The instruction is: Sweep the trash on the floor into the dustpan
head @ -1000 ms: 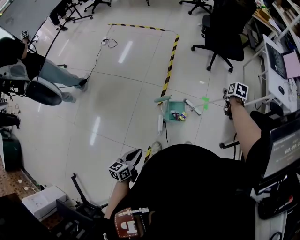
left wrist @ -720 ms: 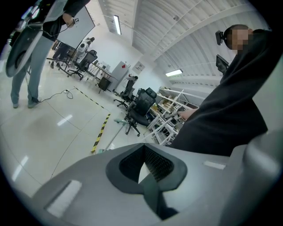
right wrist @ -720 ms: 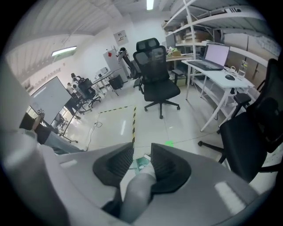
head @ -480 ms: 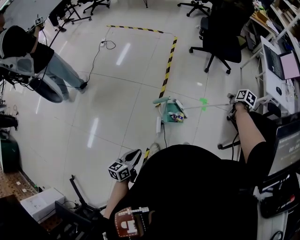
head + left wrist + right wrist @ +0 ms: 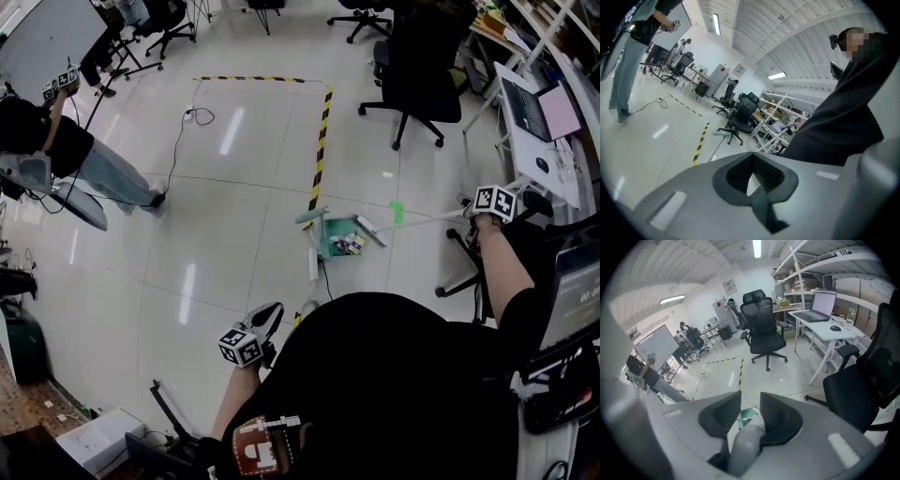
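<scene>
A green dustpan (image 5: pixel 330 234) lies on the pale floor with small colourful trash (image 5: pixel 352 245) in it and a teal grip (image 5: pixel 312 217) at its left. The broom head (image 5: pixel 367 230) rests at the dustpan's right edge. Its thin pale handle (image 5: pixel 427 218) runs right to my right gripper (image 5: pixel 471 217), which is shut on it. In the right gripper view the grey broom handle (image 5: pixel 744 446) sits between the pads (image 5: pixel 774 414), with the dustpan (image 5: pixel 749 417) seen beyond. My left gripper (image 5: pixel 270 315) hovers near my body, left of the dustpan, jaws together (image 5: pixel 752 176).
Yellow-black tape (image 5: pixel 321 141) crosses the floor behind the dustpan. A black office chair (image 5: pixel 417 66) stands beyond it, a desk with a laptop (image 5: pixel 539 112) at the right. A person (image 5: pixel 56 150) stands far left; a cable (image 5: pixel 183 131) trails across the floor.
My right gripper has moved right and slightly up with the broom handle, drawing the broom head to the dustpan's right edge. The person at the left has shifted. The left gripper stays about where it was.
</scene>
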The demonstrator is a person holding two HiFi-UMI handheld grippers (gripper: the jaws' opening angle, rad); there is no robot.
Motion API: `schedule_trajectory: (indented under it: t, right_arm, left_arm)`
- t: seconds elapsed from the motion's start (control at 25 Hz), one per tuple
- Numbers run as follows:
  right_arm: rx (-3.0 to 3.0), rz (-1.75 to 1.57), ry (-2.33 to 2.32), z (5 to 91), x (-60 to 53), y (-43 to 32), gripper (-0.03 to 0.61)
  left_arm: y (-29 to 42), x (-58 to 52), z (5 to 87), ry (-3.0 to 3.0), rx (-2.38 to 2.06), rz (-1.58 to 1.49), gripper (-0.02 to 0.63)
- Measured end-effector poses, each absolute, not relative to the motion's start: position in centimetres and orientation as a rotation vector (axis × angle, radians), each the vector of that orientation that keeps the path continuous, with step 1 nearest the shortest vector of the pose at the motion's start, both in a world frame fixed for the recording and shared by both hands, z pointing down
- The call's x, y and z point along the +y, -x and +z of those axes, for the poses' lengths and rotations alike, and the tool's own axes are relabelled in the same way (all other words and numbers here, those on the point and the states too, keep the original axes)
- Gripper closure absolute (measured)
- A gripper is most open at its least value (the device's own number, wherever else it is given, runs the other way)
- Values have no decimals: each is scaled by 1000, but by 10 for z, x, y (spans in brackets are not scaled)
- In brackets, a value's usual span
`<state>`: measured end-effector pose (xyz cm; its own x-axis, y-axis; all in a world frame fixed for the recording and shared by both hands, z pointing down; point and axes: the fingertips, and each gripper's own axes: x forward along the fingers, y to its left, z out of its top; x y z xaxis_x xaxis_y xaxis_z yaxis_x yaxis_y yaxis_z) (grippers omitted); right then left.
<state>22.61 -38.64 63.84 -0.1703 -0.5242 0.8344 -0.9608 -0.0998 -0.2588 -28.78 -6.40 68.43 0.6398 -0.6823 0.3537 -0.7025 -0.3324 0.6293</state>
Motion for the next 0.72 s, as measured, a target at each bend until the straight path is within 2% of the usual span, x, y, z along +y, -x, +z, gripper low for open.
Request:
schedule_trajectory:
  t: [0.48,0.72]
  right_arm:
    - [-1615,1183,-1736,613,-234,-260,454]
    - [-1667,1094,-1600,610,-164,-275,454]
  left_arm:
    - [270,-93,676,-2291,-680,142,614]
    - [211,-67,653,-2369,-585,193,614]
